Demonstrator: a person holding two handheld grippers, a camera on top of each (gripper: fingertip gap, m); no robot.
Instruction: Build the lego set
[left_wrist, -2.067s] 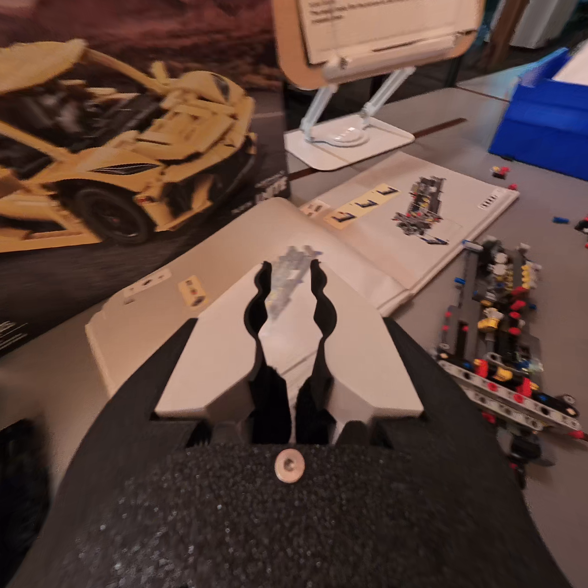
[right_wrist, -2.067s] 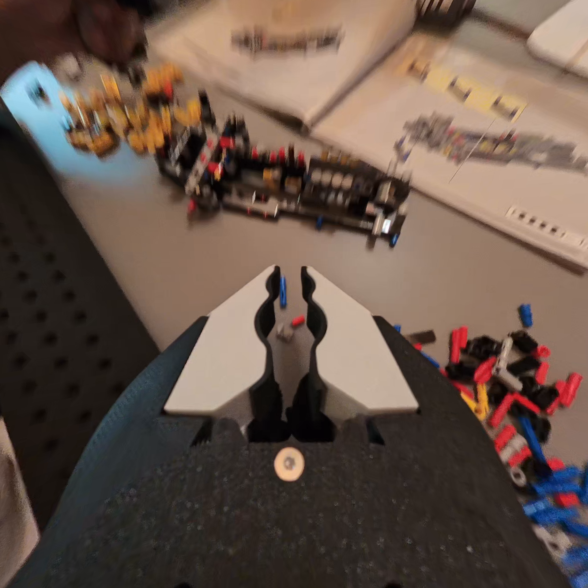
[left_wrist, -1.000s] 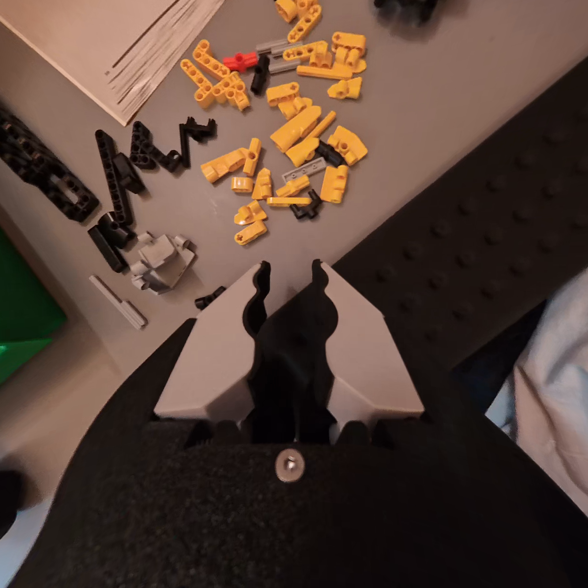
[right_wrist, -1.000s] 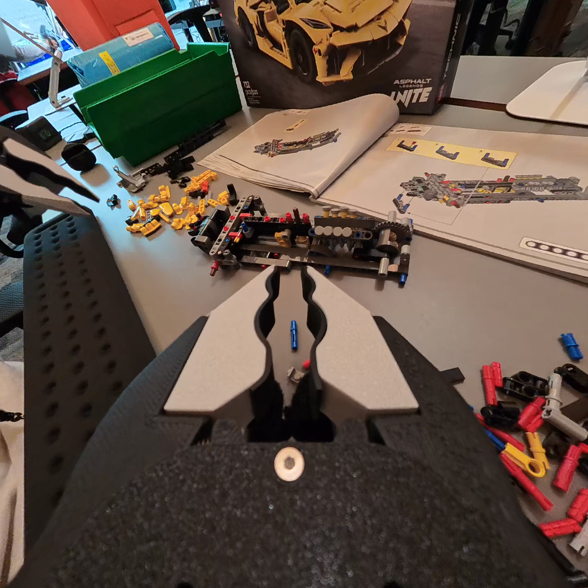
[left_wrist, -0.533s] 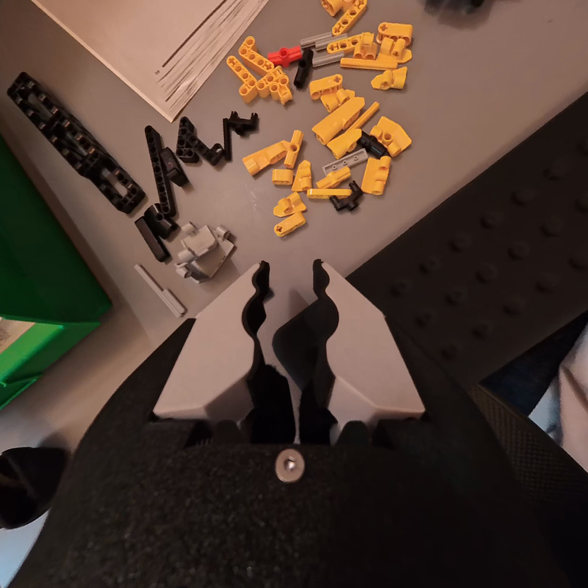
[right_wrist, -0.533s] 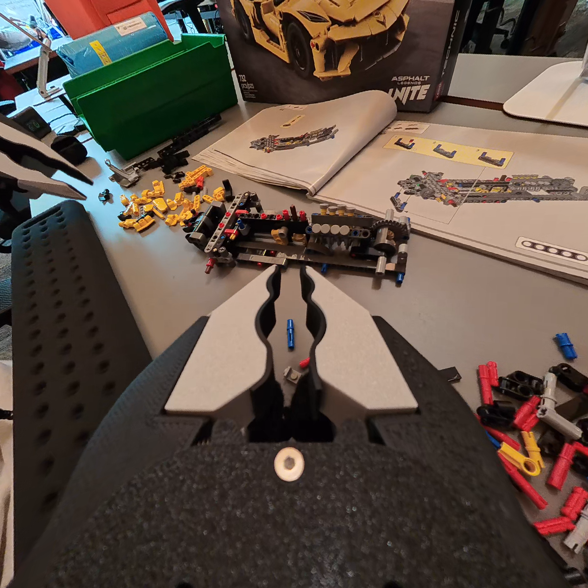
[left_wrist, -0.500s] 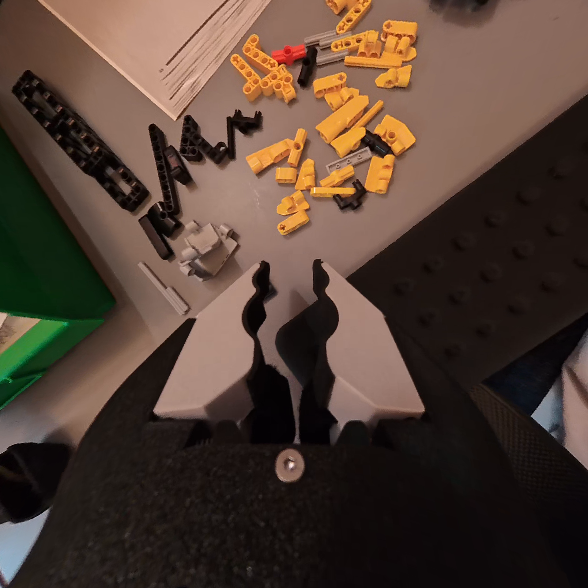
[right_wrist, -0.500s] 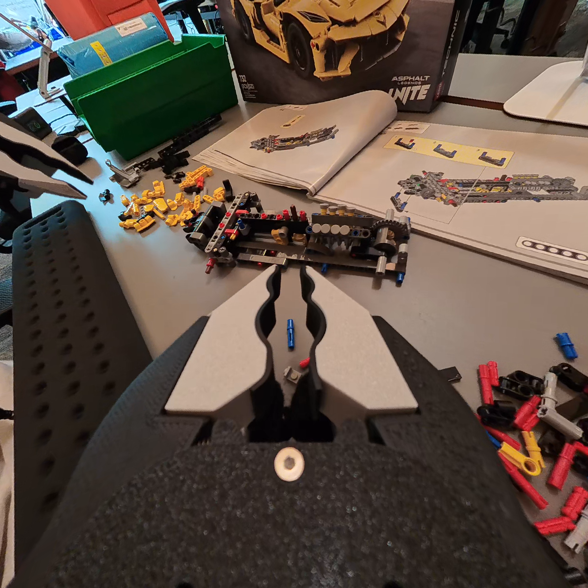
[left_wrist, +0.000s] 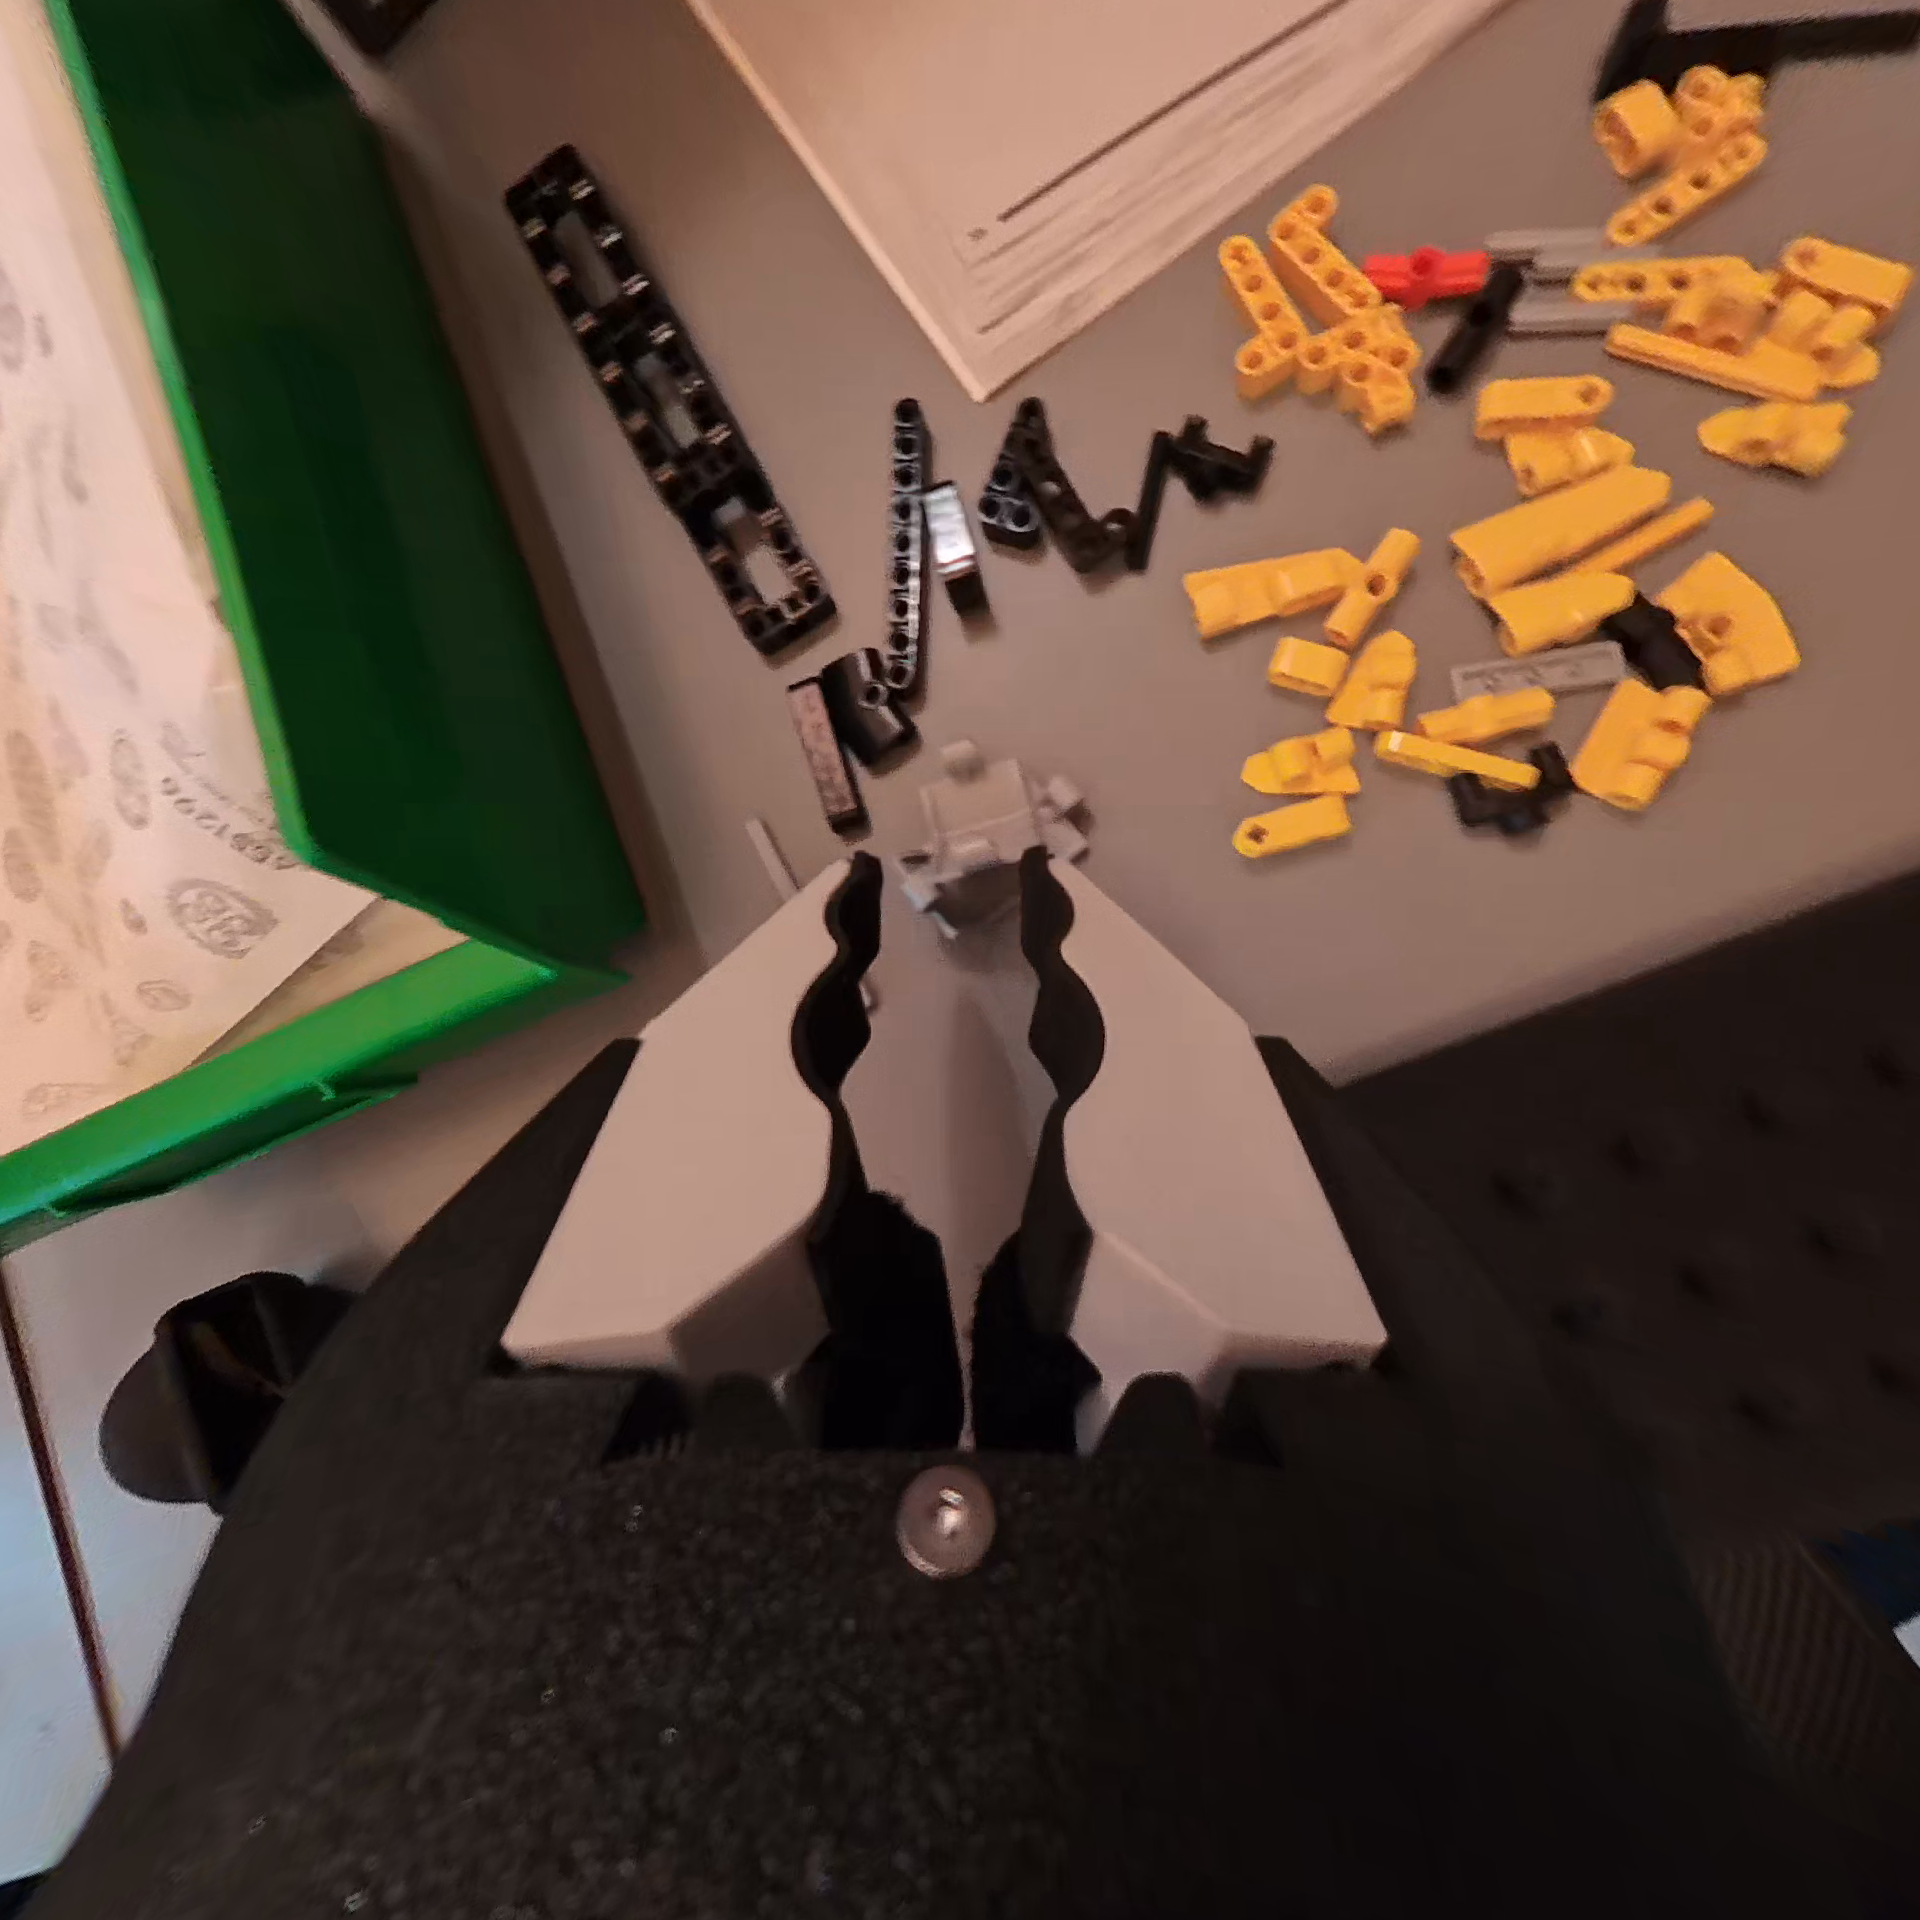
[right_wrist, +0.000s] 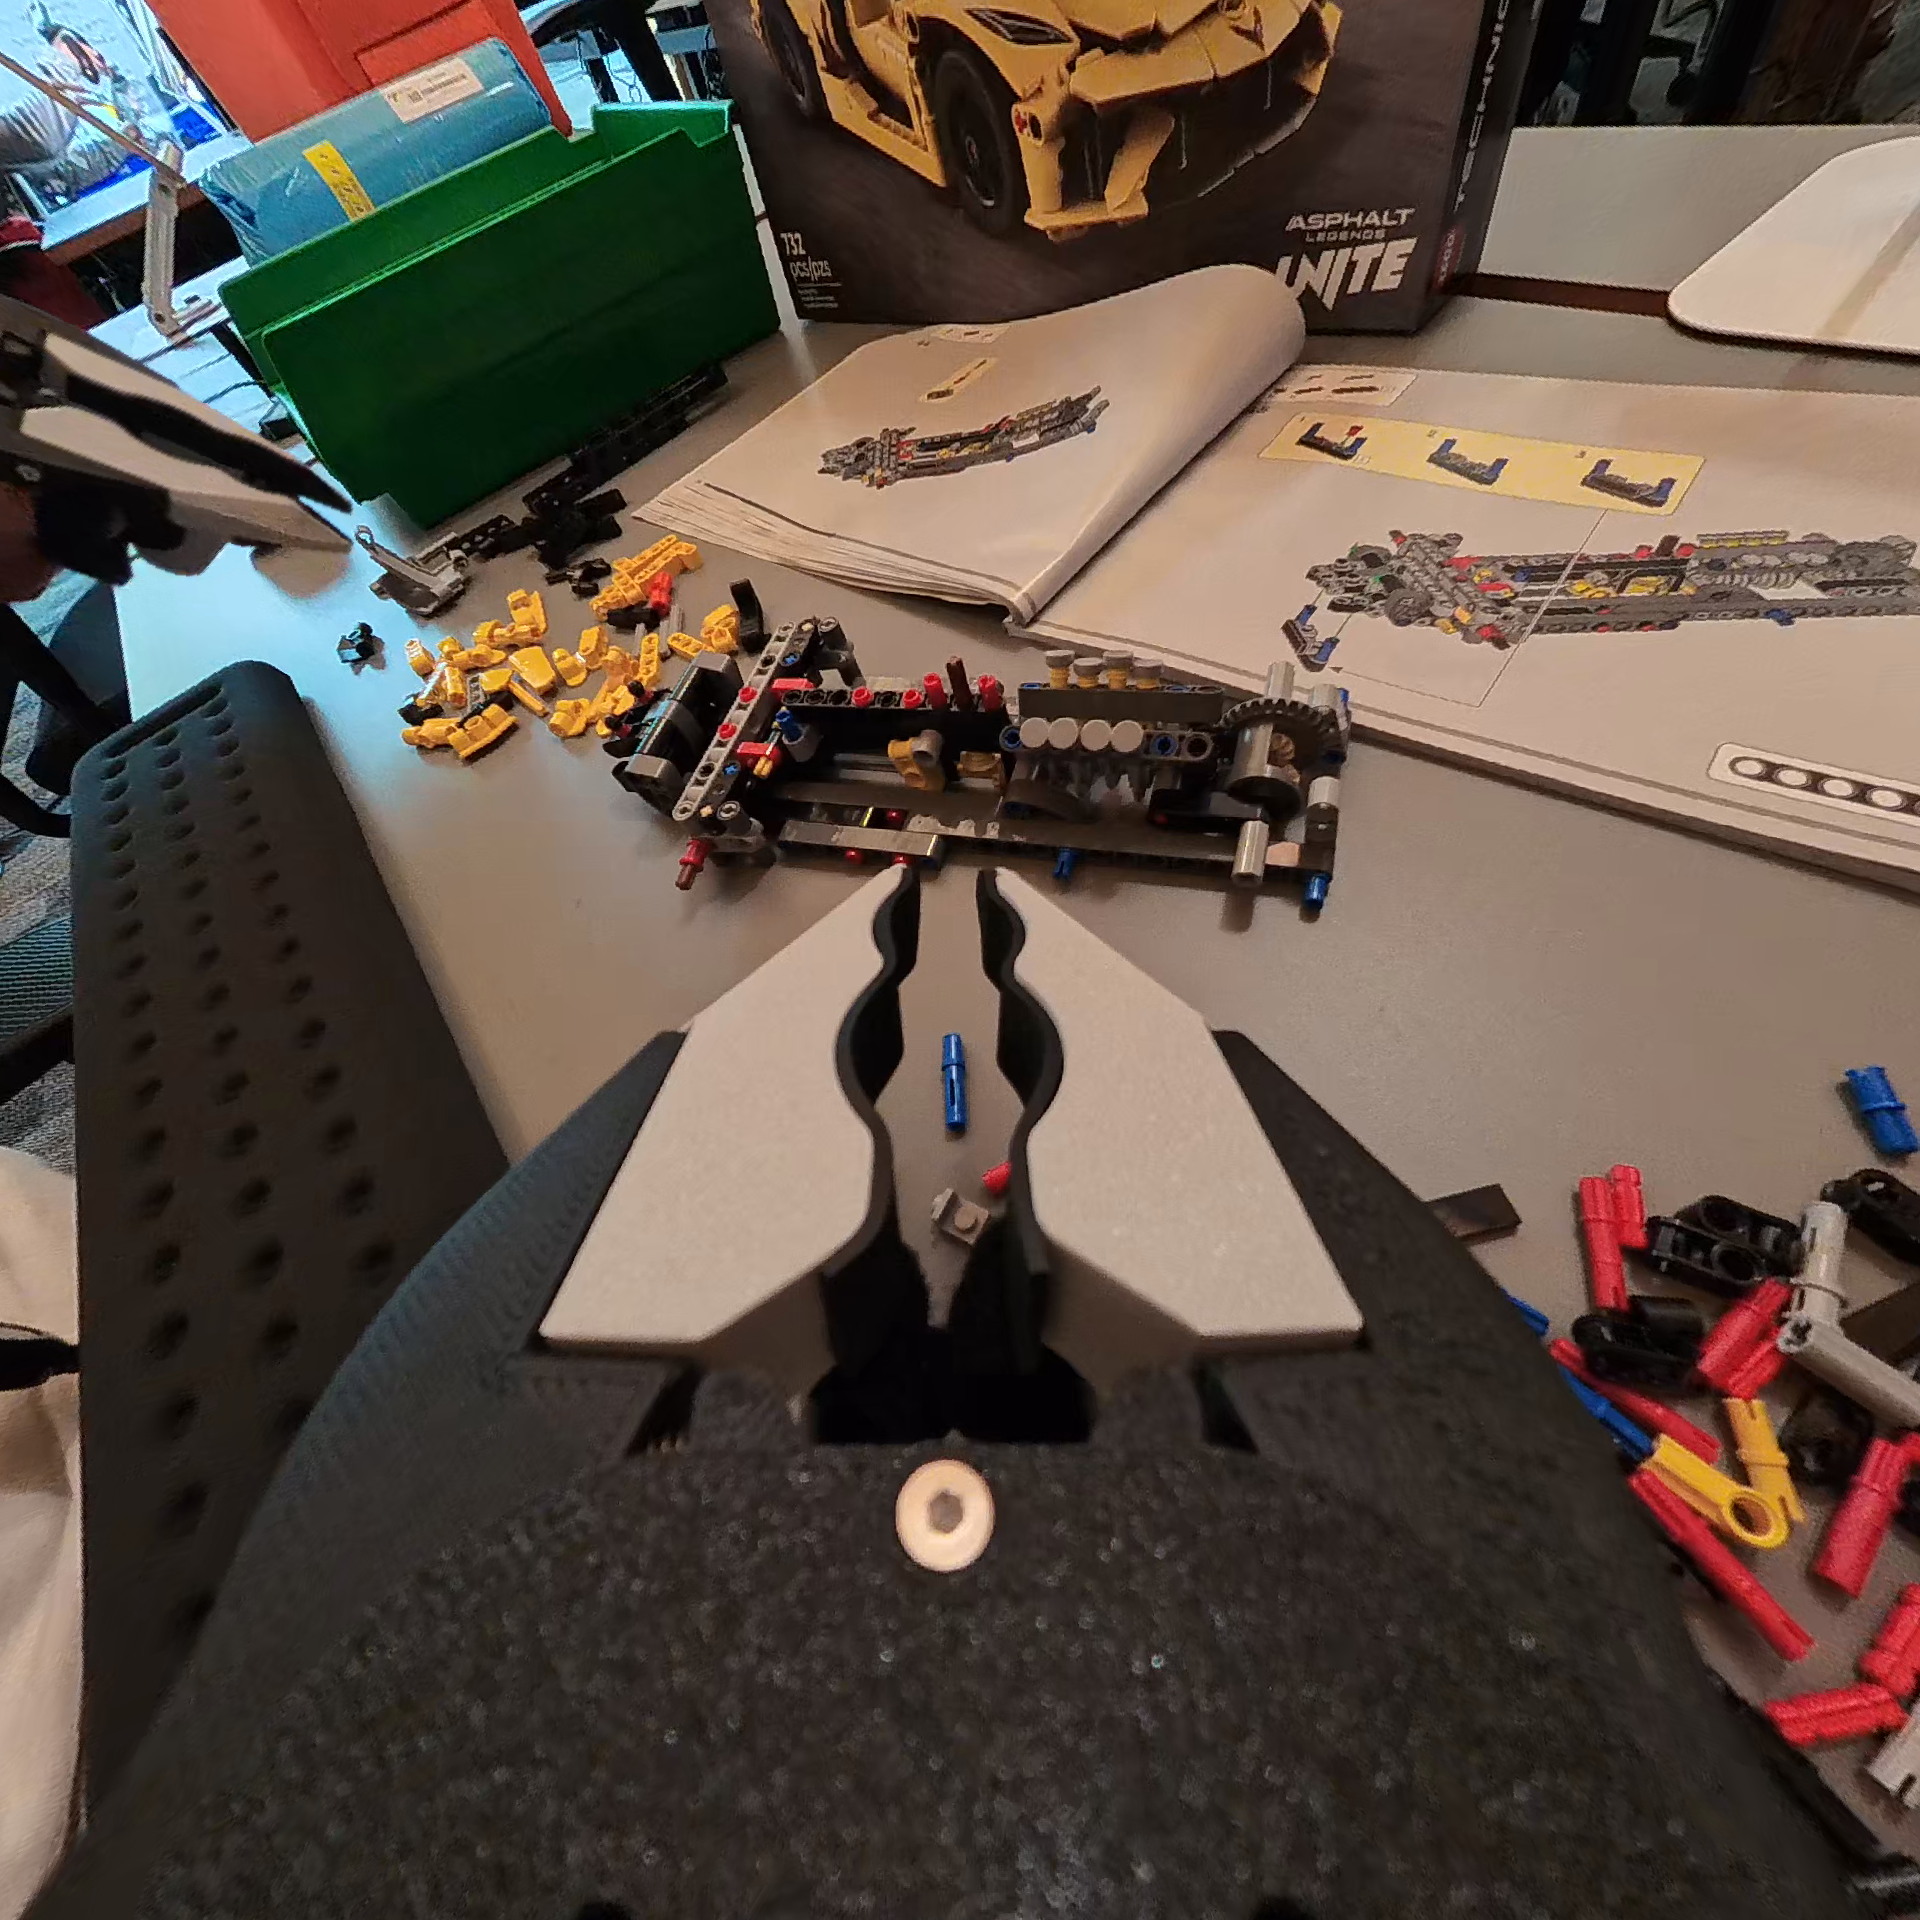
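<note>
**Both tools empty over the bench**

I see the half-built chassis (right_wrist: 997, 764) lying on the bench (right_wrist: 1558, 987), just in front of the open instruction book (right_wrist: 1143, 499). My right tool (right_wrist: 945, 883) hovers near its front edge, jaws a little apart, holding nothing; a blue pin (right_wrist: 953, 1081) lies on the bench between them. My left tool (left_wrist: 951, 868) has its jaws apart above a grey part (left_wrist: 982, 831); contact unclear. Yellow pieces (left_wrist: 1538, 540) scattered to its right, black beams (left_wrist: 665, 395) and green bin (left_wrist: 395, 582) to its left.
</note>
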